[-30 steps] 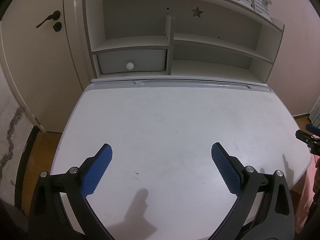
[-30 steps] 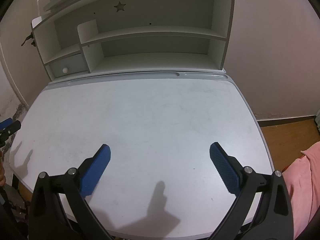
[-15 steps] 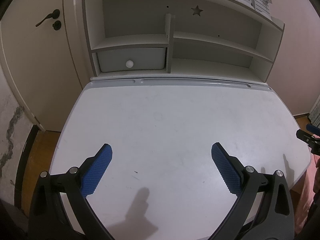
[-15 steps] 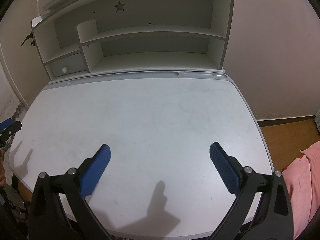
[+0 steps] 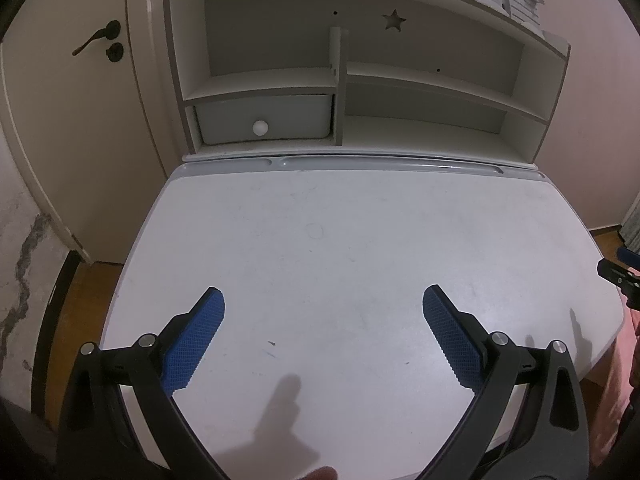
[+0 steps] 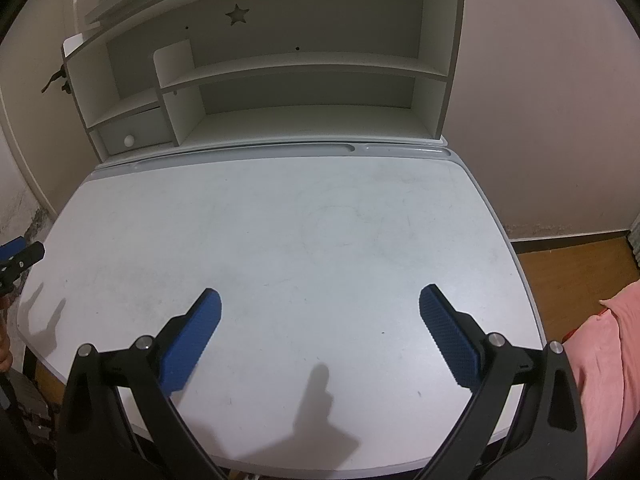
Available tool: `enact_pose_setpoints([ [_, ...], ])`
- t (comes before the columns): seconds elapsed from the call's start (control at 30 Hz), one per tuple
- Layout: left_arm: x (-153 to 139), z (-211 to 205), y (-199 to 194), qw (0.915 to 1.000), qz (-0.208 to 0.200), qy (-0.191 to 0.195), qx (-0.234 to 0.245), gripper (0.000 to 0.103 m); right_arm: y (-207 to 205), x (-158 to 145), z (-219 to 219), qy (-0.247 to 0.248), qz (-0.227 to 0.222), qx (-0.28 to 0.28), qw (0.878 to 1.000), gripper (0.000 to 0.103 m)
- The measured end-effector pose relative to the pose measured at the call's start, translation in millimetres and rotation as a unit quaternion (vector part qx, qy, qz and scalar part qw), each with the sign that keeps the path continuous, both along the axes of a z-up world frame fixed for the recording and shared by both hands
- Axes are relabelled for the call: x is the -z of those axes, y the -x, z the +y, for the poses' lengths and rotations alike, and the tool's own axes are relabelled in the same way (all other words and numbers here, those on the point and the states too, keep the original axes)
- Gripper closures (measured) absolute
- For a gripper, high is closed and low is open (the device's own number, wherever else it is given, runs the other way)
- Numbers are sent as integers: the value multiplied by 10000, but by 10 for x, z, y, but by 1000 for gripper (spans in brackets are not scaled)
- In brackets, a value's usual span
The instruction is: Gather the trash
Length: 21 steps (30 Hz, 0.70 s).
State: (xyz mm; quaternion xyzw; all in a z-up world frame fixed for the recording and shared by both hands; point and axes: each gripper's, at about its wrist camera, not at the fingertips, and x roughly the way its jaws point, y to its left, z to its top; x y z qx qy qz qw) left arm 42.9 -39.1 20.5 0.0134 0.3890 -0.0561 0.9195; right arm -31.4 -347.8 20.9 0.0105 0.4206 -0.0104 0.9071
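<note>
Two handheld grippers hover over the near edge of a pale grey tabletop [image 5: 340, 240] with rounded corners and a smooth, faintly scuffed surface.

In the left wrist view, the left gripper [image 5: 323, 330] has black angular arms with silver bolts, and its fingers [image 5: 194, 340] carry blue pads with a fine knurled texture. The fingers stand wide apart with nothing between them. The tip of the right gripper [image 5: 618, 276] shows at the right edge of this view.

In the right wrist view, the right gripper [image 6: 320, 330] is built the same, its blue-padded fingers [image 6: 448, 336] also spread wide and holding nothing. The left gripper's tip [image 6: 18, 258] shows at the left edge of that view.

No trash can be made out on the tabletop in either view; only small dark specks and faint ring marks show.

At the far edge stands a white shelf unit [image 5: 420, 80] with flat boards, a star-shaped cutout [image 5: 394, 20] in its back panel, and a small drawer [image 5: 264, 120] with a round white knob. To the left is a cream door [image 5: 72, 100] with a dark lever handle. Pink cloth [image 6: 600, 360] shows at the right, above a wooden floor [image 6: 572, 264].
</note>
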Motion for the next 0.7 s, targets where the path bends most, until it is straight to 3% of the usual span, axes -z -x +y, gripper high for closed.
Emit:
enact_pose_setpoints([
  [0.7, 4, -37, -15, 9999, -104, -114, -62, 7, -12, 17, -46, -43, 56, 20, 10000, 7],
])
